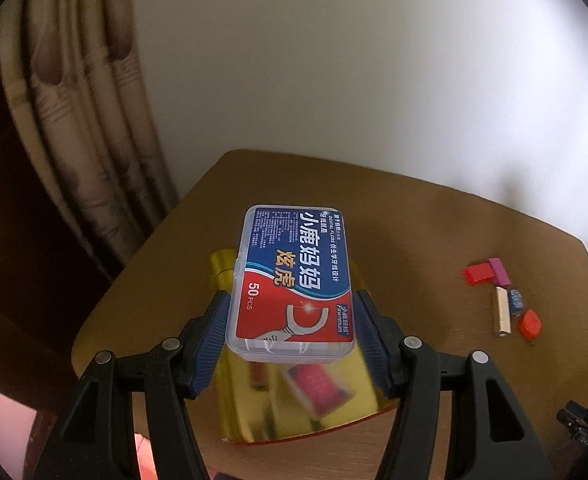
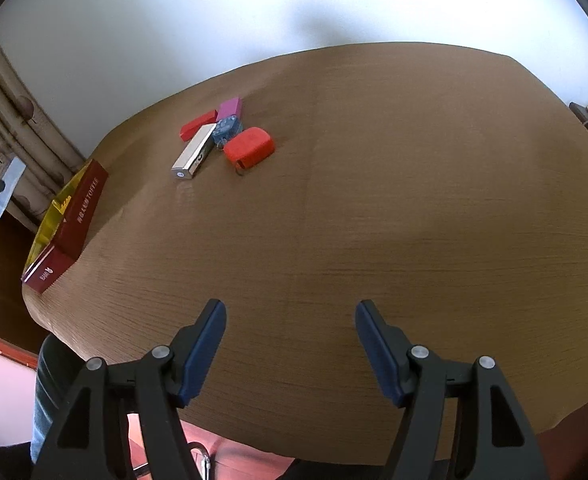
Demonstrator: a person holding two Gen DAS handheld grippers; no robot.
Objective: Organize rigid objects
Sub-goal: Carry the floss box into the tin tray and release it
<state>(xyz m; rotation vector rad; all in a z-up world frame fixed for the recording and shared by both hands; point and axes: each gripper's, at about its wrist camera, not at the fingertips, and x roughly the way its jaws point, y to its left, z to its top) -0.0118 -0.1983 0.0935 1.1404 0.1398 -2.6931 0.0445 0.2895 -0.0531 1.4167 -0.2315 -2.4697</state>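
Left hand-held gripper (image 1: 291, 320) clamps a clear plastic dental-floss box with blue-red label (image 1: 291, 280), centre frame, above a red tin with gold lining (image 1: 294, 400) on the brown wooden desk (image 1: 414, 240). Right hand-held gripper (image 2: 289, 320) spread wide, holding nothing; small blocks cluster (image 2: 221, 136) upper left.

Black claw (image 2: 289, 344) arms — blue pads (image 2: 203, 352)

floss box (image 1: 291, 280) hides most of blurred gold tray (image 1: 253, 412).
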